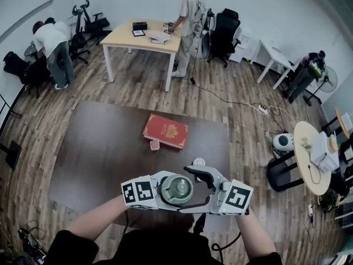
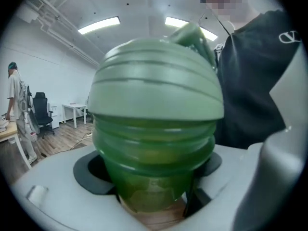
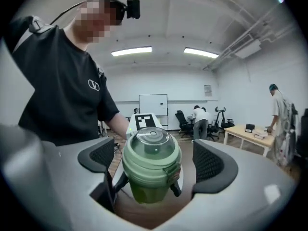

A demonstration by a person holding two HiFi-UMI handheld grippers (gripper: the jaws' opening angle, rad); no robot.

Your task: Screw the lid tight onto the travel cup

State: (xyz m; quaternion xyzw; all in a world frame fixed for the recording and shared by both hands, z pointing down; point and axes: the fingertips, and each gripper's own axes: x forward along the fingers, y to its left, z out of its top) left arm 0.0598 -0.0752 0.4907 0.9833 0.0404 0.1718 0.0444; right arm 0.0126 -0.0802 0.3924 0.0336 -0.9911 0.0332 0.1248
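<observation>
A green travel cup with a pale green domed lid hangs just above the front edge of the dark brown table. My left gripper is shut on the cup's ribbed green body, which fills the left gripper view, lid on top. In the right gripper view, the left gripper's dark fingers clasp the cup low down. My right gripper faces it, open. Its dark pads stand either side of the lid with a gap on both sides.
On the table beyond the cup lie a red book, a small pinkish item and a small white round thing. Farther off are a light wooden table, office chairs, people, and a round table at right.
</observation>
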